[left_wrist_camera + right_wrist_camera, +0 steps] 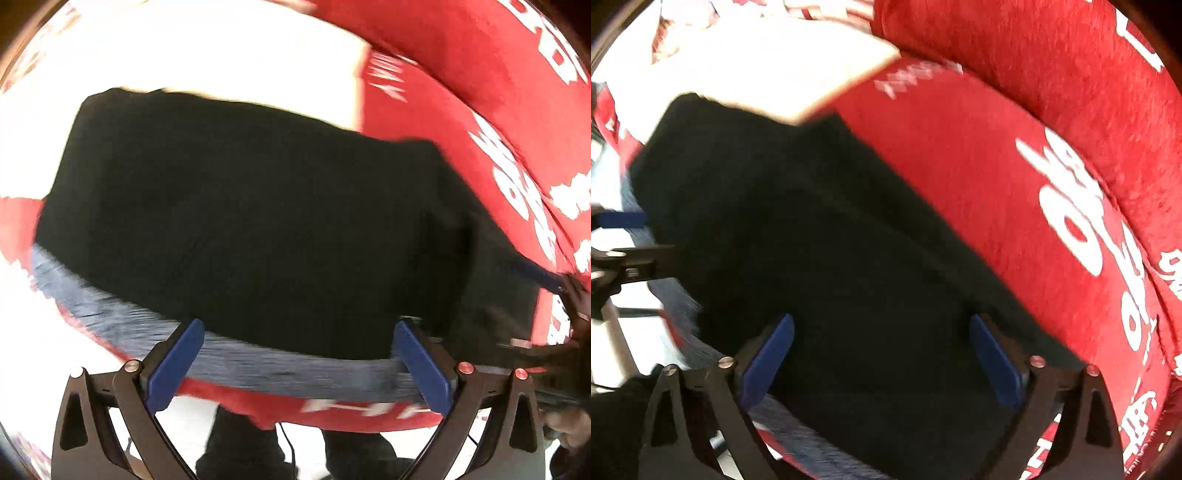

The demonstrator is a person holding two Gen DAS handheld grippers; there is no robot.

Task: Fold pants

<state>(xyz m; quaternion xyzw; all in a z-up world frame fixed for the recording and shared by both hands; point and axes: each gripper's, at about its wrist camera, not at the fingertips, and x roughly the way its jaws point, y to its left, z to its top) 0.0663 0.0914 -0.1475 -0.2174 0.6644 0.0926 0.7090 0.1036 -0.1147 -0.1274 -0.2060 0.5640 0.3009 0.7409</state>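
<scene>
Red printed cloth underlies black pants; left gripper and right gripper point steeply down, jaws wide, holding nothing.

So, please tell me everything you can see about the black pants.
The black pants look like soft, matte dark fabric, lying flat as a broad folded shape on a red cloth with white lettering. A grey-blue ribbed band shows along the near edge. A white sheet lies at the far end. Both views are blurred. Neither hand-held gripper appears to clamp the fabric.
</scene>
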